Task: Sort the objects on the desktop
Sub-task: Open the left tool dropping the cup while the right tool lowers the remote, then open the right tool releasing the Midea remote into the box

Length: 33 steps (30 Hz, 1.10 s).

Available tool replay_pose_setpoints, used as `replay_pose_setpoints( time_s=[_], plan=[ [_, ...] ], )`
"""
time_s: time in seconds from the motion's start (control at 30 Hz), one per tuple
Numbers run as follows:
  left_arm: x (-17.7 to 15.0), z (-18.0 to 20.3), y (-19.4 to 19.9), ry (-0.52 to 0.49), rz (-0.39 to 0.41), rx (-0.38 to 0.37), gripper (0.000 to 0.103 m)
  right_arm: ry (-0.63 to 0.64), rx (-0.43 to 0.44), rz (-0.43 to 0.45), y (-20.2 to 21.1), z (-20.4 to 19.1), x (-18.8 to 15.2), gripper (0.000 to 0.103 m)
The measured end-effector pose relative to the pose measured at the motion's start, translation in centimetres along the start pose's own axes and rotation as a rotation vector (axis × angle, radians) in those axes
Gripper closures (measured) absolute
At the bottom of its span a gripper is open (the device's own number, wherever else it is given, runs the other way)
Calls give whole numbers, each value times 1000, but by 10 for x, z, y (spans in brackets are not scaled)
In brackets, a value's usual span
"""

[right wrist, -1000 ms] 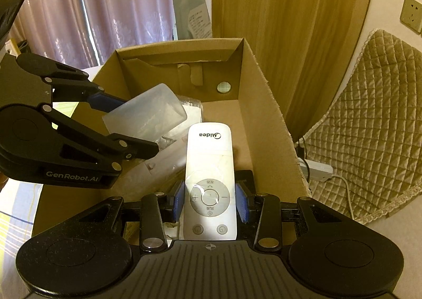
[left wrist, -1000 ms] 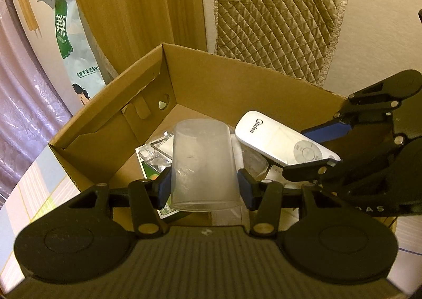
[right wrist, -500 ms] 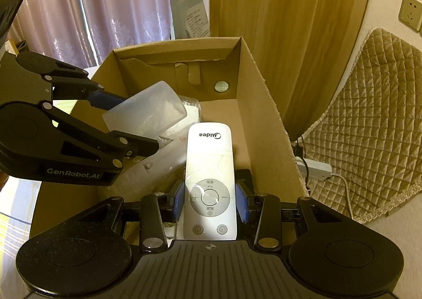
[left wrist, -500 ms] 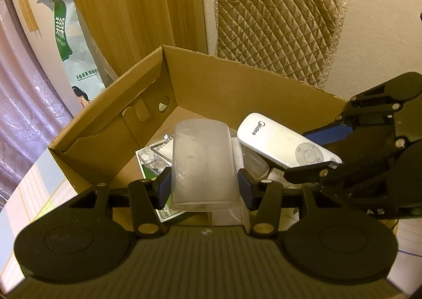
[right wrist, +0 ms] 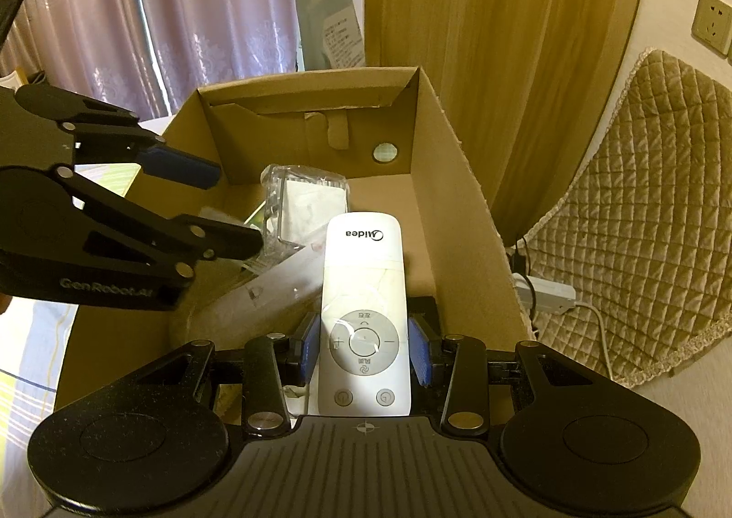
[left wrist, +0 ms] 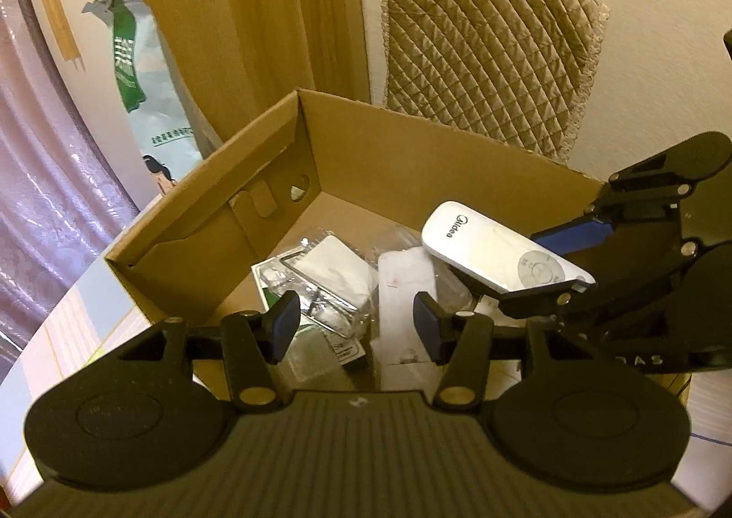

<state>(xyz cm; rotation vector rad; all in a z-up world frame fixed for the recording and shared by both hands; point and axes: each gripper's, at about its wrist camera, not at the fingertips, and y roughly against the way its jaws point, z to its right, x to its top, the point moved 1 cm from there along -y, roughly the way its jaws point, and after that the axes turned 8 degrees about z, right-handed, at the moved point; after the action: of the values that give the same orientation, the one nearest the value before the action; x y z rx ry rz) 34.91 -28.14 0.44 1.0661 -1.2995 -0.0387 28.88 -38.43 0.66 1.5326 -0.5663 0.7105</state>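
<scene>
A brown cardboard box (left wrist: 439,125) (right wrist: 457,216) stands open in front of both grippers. My left gripper (left wrist: 357,328) (right wrist: 233,207) hovers over its near side, open, with nothing between the blue pads. The translucent plastic cup (left wrist: 405,285) (right wrist: 265,289) lies inside the box below it. My right gripper (right wrist: 364,349) (left wrist: 544,275) is shut on a white Midea remote (right wrist: 363,289) (left wrist: 494,248), held above the box interior on the right. A clear pack with white contents (left wrist: 329,262) (right wrist: 311,198) also lies on the box floor.
A green-and-white packet (left wrist: 270,294) sits in the box. A quilted chair cover (left wrist: 485,56) (right wrist: 640,216) rises behind it, with a power strip (right wrist: 544,291) on the floor. A green-printed bag (left wrist: 137,97) leans by the wooden panel, and curtains (right wrist: 183,15) hang at the left.
My left gripper has opened and let go of the cup, which has dropped into the box. The right gripper still holds the remote in about the same place.
</scene>
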Motion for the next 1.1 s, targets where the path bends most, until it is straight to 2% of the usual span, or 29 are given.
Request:
replay_pose_setpoints(
  time_s=[0.47,0.63,0.7,0.83,0.9,0.93,1.03,1.1],
  plan=[
    [-3,-7,18,29,21,16,50,-14,14,22,1,-2,7,63],
    [-4,-6,31,54,29,21,50,-24,28,46,14,-3,8,63],
    [-4,-5,38,67,33,25,45,-37,33,57,21,-2,8,63],
    [-6,0,52,91,40,33,43,-46,37,71,36,-3,5,63],
    [-7,3,60,102,42,37,38,-48,35,86,45,-4,2,32],
    [-8,6,63,107,41,38,38,-52,32,100,50,-4,0,9],
    [-11,14,73,120,38,45,34,-49,39,118,65,-5,-5,9],
    [-14,20,81,127,36,55,28,-49,40,121,73,-4,-9,9]
  ],
)
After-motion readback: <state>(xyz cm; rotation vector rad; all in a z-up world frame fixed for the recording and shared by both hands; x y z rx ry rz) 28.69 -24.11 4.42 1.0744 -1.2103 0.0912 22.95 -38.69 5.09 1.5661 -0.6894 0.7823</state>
